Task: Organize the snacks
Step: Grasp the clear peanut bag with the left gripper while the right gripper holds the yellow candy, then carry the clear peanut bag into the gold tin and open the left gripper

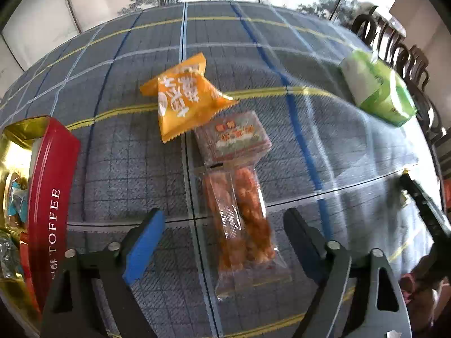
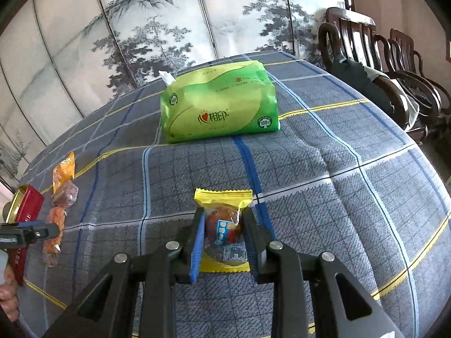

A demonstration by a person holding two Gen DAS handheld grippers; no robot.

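Observation:
My left gripper (image 1: 225, 219) is open, its jaws on either side of a clear packet of orange fried snacks (image 1: 242, 225) lying on the plaid cloth. Beyond it lie a square clear-wrapped snack (image 1: 232, 138) and an orange packet (image 1: 183, 98). A red and gold TOFFEE tin (image 1: 50, 202) with wrapped sweets inside stands at the left. My right gripper (image 2: 222, 222) is shut on a yellow-wrapped round snack (image 2: 224, 231). In the right wrist view the tin (image 2: 26, 205), the orange packet (image 2: 63, 171) and the fried snack packet (image 2: 53, 231) lie far left.
A green tissue pack (image 2: 220, 104) lies on the blue plaid tablecloth (image 2: 324, 183) towards the far side; it also shows in the left wrist view (image 1: 377, 87). Dark wooden chairs (image 2: 380, 64) stand at the right. A painted folding screen (image 2: 141, 22) stands behind the table.

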